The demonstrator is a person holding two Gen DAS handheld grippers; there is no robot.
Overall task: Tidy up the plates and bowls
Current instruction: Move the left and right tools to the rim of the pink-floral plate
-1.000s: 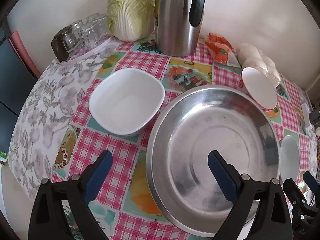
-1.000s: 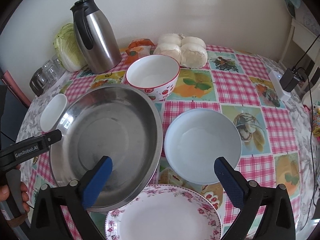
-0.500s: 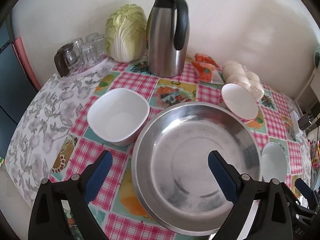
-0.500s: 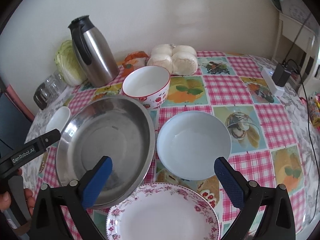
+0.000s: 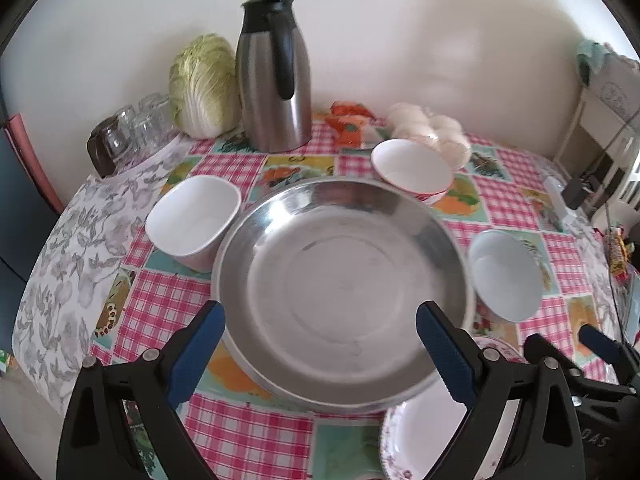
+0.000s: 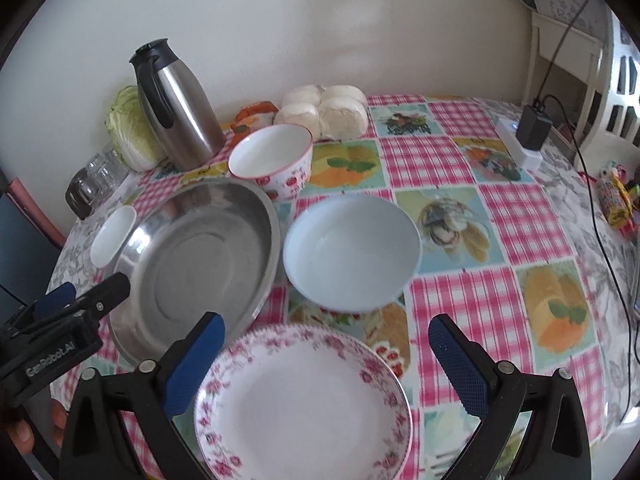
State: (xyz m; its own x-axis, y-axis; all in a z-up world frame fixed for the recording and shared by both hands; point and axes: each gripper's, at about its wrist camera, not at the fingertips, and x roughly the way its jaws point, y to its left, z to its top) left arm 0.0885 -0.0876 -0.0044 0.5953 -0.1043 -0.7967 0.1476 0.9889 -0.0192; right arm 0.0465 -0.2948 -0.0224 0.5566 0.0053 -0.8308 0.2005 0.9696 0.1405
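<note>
Pulled both rigs back and up over the last second, so more of the table (image 6: 500, 216) came into view and the floral plate (image 6: 304, 400) showed up at the near edge, with the left gripper (image 5: 320, 340) and right gripper (image 6: 326, 354) both spread apart and holding nothing. The steel basin (image 5: 340, 280) sat in the middle, white square bowl (image 5: 192, 216) to its left, strawberry bowl (image 6: 272, 160) behind it, pale blue bowl (image 6: 352, 248) to its right. Nothing was stacked yet, so I reckoned I was lining up a first pick.
</note>
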